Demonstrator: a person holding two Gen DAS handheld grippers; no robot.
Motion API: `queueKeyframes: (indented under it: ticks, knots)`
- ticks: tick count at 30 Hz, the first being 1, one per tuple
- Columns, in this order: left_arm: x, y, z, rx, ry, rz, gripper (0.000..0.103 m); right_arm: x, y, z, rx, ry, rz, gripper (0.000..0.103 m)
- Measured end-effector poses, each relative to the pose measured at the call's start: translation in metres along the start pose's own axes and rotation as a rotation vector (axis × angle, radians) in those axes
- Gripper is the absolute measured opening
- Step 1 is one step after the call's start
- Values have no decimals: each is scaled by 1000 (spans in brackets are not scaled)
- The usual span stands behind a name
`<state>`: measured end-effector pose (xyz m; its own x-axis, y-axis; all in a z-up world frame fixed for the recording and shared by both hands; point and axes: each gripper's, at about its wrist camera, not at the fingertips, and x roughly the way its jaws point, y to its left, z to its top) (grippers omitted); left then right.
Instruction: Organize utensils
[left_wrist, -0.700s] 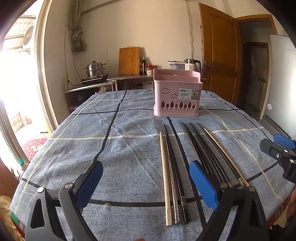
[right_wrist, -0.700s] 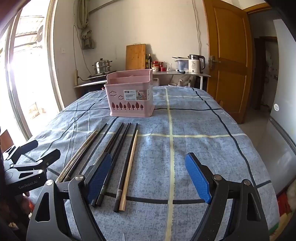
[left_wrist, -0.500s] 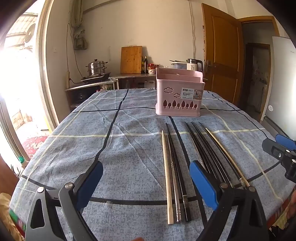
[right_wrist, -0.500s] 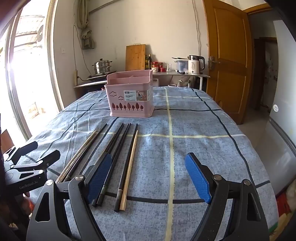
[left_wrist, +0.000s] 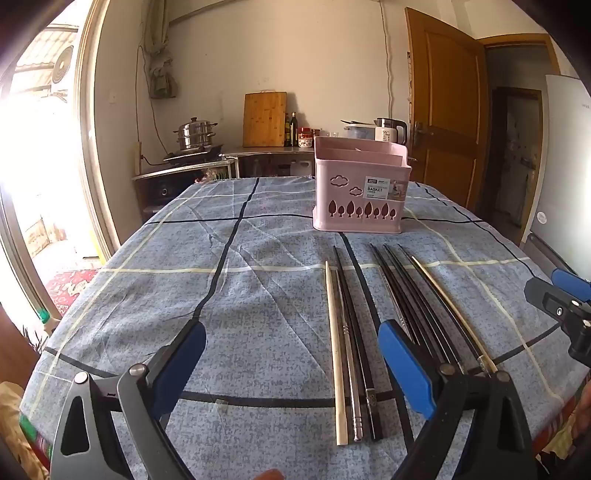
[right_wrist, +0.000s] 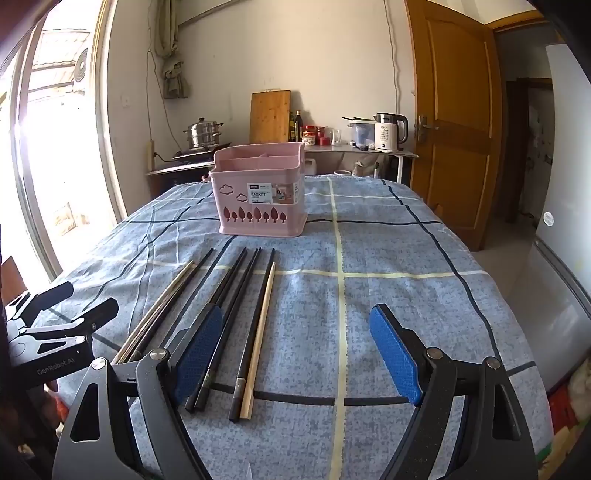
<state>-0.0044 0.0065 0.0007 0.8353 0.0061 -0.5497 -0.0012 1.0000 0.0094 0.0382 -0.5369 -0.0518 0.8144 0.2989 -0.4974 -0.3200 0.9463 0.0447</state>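
Several chopsticks lie side by side on the blue checked tablecloth: a pale wooden one (left_wrist: 334, 343), a metal one (left_wrist: 349, 365), several black ones (left_wrist: 410, 295) and a light one (left_wrist: 452, 314). In the right wrist view they show as black sticks (right_wrist: 236, 291) and a wooden one (right_wrist: 260, 332). A pink utensil basket (left_wrist: 360, 190) (right_wrist: 260, 192) stands beyond them. My left gripper (left_wrist: 291, 354) is open and empty, low over the near edge. My right gripper (right_wrist: 295, 347) is open and empty, to the right of the chopsticks.
The tablecloth (left_wrist: 166, 280) covers the table to its edges. A counter behind holds a steamer pot (left_wrist: 194, 136), cutting board (left_wrist: 264, 118) and kettle (right_wrist: 388, 133). A wooden door (right_wrist: 454, 122) stands at right. A bright window is at left.
The left wrist view has risen slightly, so the basket and chopsticks sit a little lower. The right gripper has barely moved. Both stay open.
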Motion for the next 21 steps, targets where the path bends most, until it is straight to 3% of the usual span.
queueKeyframes:
  ticks: [21]
  knots:
    - [-8,-3,1,5,-10,-11,95,-2,0,1,3,-17,-6,82]
